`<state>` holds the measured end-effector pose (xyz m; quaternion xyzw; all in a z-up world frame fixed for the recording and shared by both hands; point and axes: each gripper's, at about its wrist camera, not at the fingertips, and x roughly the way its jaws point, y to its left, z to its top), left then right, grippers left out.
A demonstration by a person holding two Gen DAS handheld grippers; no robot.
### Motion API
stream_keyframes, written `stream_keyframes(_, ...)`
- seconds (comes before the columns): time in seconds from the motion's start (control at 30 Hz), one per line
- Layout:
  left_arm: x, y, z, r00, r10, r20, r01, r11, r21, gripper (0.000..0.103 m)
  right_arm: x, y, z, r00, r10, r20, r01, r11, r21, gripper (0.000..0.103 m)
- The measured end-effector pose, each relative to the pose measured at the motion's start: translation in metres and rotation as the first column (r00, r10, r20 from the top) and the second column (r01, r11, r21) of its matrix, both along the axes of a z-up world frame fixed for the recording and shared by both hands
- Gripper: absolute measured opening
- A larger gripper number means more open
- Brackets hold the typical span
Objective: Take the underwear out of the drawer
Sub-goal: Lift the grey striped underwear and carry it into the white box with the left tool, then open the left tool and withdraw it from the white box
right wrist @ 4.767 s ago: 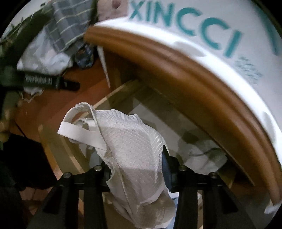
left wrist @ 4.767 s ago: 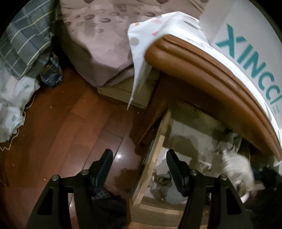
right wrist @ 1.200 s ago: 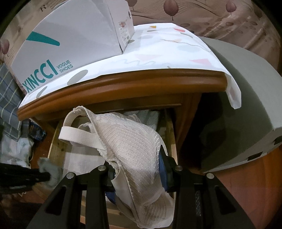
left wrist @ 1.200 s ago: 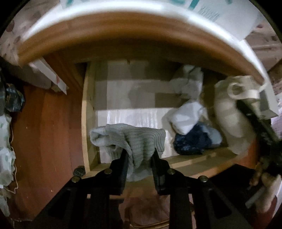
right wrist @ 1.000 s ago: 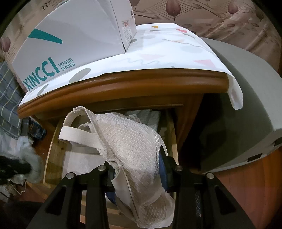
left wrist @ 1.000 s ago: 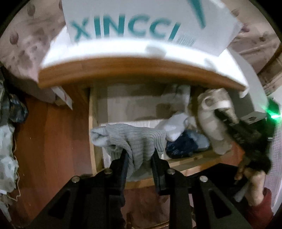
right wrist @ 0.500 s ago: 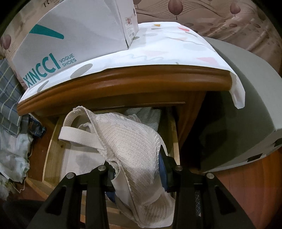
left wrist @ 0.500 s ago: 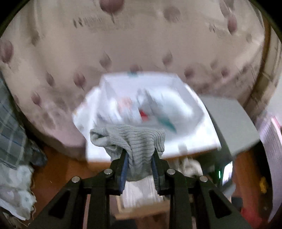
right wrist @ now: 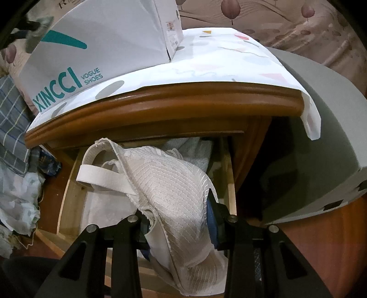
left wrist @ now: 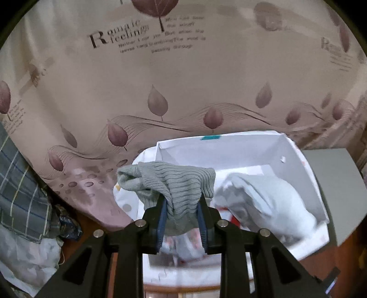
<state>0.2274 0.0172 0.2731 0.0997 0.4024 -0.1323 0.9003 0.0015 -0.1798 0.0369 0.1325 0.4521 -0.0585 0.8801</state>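
My left gripper (left wrist: pixel 182 220) is shut on grey ribbed underwear (left wrist: pixel 174 183) and holds it above the open white shoebox (left wrist: pixel 296 160), which holds a pale garment (left wrist: pixel 270 199). My right gripper (right wrist: pixel 179 229) is shut on white mesh underwear (right wrist: pixel 169 194) with a white waistband, held above the open wooden drawer (right wrist: pixel 66 190). More pale clothing (right wrist: pixel 195 149) lies at the drawer's back. The left gripper also shows at the top left of the right wrist view (right wrist: pixel 34 20).
The shoebox (right wrist: pixel 103 45) stands on a nightstand (right wrist: pixel 172 107) covered with patterned white paper. A bed with a leaf-print cover (left wrist: pixel 183 80) is behind. A grey box (right wrist: pixel 321 137) stands on the right. Plaid cloth (left wrist: pixel 20 188) and bags lie on the floor at left.
My left gripper has risen from the drawer with the grey underwear and now hangs over the shoebox. My right gripper has kept almost still with the white underwear.
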Motion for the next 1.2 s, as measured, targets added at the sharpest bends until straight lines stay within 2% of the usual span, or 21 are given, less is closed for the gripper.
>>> stream_keyframes(0.13,0.031,-0.002,-0.022,0.998,0.007,-0.057,-0.009,0.999,-0.041,0.025,0.001,-0.002,-0.001,1.000,-0.009,-0.008,0.009,1.000,0.013,0.033)
stream_keyframes(0.23,0.044,-0.009,-0.042,0.997,0.012,-0.079,-0.011,1.000,0.018,0.025,0.002,-0.001,-0.002,1.000,-0.005,-0.016,0.005,1.000,0.026,0.033)
stream_keyframes(0.5,0.049,-0.010,-0.074,0.992,-0.003,-0.125,0.009,0.998,0.055,0.028,0.004,0.004,-0.003,1.000,0.005,-0.024,-0.005,1.000,0.015,0.033)
stream_keyframes(0.63,0.045,-0.012,-0.074,0.993,0.004,-0.118,0.004,0.998,0.062,0.031,0.004,0.005,-0.004,1.000,0.002,-0.027,-0.001,1.000,0.012,0.033)
stream_keyframes(0.77,0.041,-0.015,-0.070,0.992,0.009,-0.124,0.000,0.997,0.078,0.042,0.006,0.007,-0.004,1.000,0.005,-0.031,-0.005,1.000,0.009,0.033)
stream_keyframes(0.83,0.037,-0.012,-0.066,0.992,0.007,-0.129,-0.002,0.999,0.040,0.046,0.006,0.008,-0.004,1.000,0.005,-0.031,-0.004,1.000,0.007,0.033)
stream_keyframes(0.9,0.030,-0.008,-0.058,0.994,-0.003,-0.113,0.003,1.000,0.000,0.054,0.007,0.009,-0.004,0.999,0.005,-0.031,-0.005,1.000,0.005,0.033)
stream_keyframes(1.0,0.020,-0.005,-0.050,0.993,-0.028,-0.111,0.025,0.999,-0.030,0.062,0.007,0.012,-0.004,0.999,0.009,-0.032,-0.009,1.000,-0.004,0.033)
stream_keyframes(1.1,0.009,-0.003,-0.044,0.993,-0.035,-0.111,0.032,0.999,-0.027,0.062,0.007,0.014,-0.004,1.000,0.014,-0.028,-0.014,1.000,-0.003,0.033)
stream_keyframes(1.2,-0.011,0.009,-0.035,0.997,-0.008,-0.074,0.005,0.999,-0.046,0.062,0.005,0.016,-0.003,1.000,0.020,-0.020,-0.021,1.000,-0.014,0.033)
